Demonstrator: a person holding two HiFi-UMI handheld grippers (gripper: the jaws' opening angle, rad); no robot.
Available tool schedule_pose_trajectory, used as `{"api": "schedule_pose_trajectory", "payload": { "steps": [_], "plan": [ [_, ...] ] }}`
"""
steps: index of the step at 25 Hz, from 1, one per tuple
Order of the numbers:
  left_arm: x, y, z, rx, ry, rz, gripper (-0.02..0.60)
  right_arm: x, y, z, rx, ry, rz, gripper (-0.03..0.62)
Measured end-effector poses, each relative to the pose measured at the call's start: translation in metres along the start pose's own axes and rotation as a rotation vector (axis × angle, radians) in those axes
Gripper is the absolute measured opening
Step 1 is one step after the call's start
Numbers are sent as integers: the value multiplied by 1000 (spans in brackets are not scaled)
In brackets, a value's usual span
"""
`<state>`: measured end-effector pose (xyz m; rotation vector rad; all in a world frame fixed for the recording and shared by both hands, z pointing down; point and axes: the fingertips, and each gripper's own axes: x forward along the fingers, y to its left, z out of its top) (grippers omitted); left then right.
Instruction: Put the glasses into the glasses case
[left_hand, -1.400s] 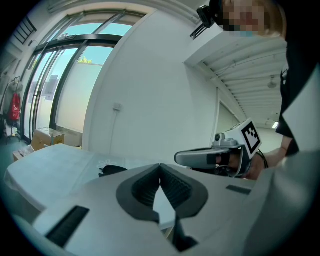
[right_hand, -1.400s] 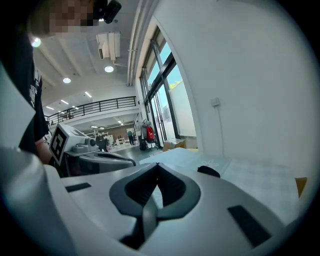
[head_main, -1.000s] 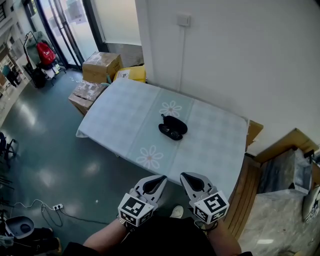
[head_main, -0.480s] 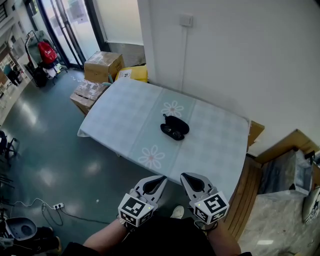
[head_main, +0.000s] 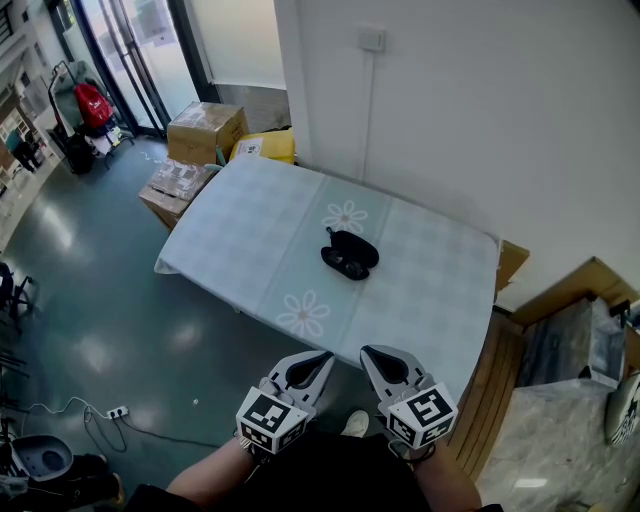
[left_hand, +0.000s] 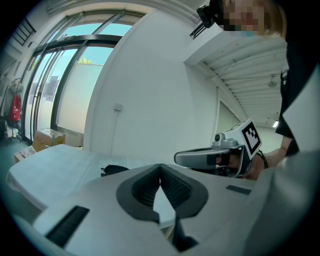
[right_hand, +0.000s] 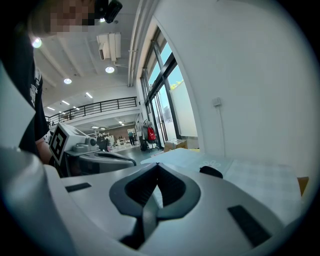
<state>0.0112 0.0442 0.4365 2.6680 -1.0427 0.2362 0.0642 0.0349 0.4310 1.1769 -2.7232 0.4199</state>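
A black glasses case (head_main: 354, 247) lies open near the middle of the table (head_main: 250, 240), which has a pale checked cloth. Dark glasses (head_main: 341, 266) rest on the cloth against the case's near side. Both grippers hang off the table's near edge, well short of the case. My left gripper (head_main: 322, 356) and right gripper (head_main: 372, 352) sit side by side, jaws shut with nothing between them. In the left gripper view the left gripper (left_hand: 160, 166) points at the case (left_hand: 114, 169), far ahead. From the right gripper (right_hand: 157, 165), the case (right_hand: 211, 171) is a small dark lump.
Cardboard boxes (head_main: 205, 130) and a yellow box (head_main: 265, 148) stand on the floor by the table's far left end. A white wall runs along the table's far side. Wooden furniture (head_main: 560, 300) stands at the right. A power strip (head_main: 115, 413) lies on the floor at the left.
The head view has shifted slightly; the grippers, the case and the glasses keep their places.
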Motion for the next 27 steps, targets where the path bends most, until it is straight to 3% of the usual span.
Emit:
{"api": "schedule_pose_trajectory", "payload": {
  "steps": [27],
  "plan": [
    [18,6,5,6,11,-11,26,7,-17,1,5,3,-7,21]
  ]
}}
